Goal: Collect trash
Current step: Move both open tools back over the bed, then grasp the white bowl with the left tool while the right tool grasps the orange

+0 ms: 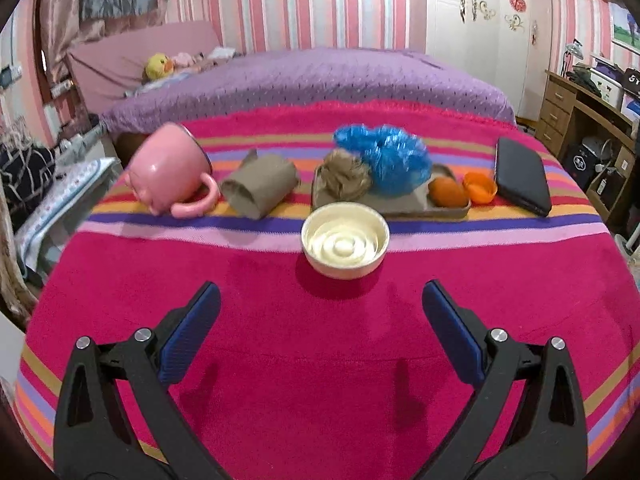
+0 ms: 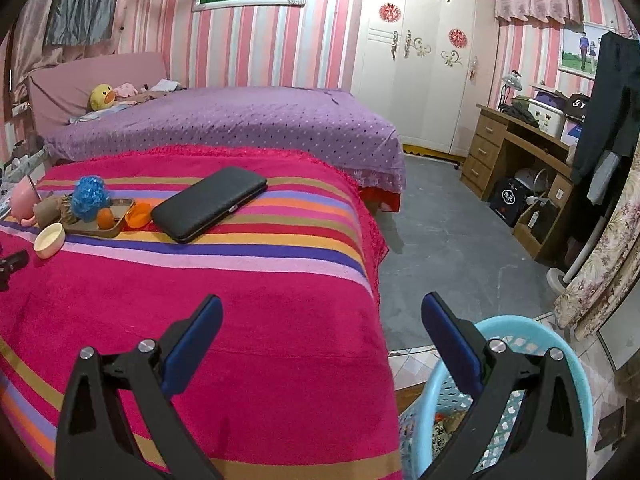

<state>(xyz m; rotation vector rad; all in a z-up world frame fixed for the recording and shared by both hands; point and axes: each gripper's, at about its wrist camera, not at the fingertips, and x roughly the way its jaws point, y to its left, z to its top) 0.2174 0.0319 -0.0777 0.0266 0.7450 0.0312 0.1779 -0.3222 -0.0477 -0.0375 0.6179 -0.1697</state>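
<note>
While both tools are held above the striped cloth [image 1: 280,340] that covers the tabletop, nothing is gripped by either. The left gripper [image 1: 321,304] is seen with its jaws spread wide apart, aimed at a cream bowl [image 1: 345,240] that sits just ahead of them on the cloth. The right gripper [image 2: 322,314] is likewise seen with jaws wide apart and empty, held over the near right corner of the cloth.

Trash is recorded in a row behind the bowl. A flat brown tray [image 1: 408,206] carries a crumpled blue plastic bag [image 1: 386,158], a brownish wad [image 1: 346,178] touching the bag's left side, and an orange piece [image 1: 448,192] at the tray's right end. A second orange piece, cup-shaped [image 1: 479,187], is seen just beside the tray on the cloth; both are possibly fruit peel, though the view is too soft to be sure. A brown cardboard tube [image 1: 260,190] lies on its side left of the tray, and a pink mug [image 1: 170,170] lies tipped over at the far left, touching the tube or nearly so. A black case [image 1: 522,176] lies flat at the right end of the row.

A light blue perforated basket [image 2: 568,364] is noted on the floor below the tabletop's right edge, partly behind the right gripper; some scraps are visible in its bottom. A bed with a purple cover [image 2: 240,120] stands behind the tabletop.
</note>
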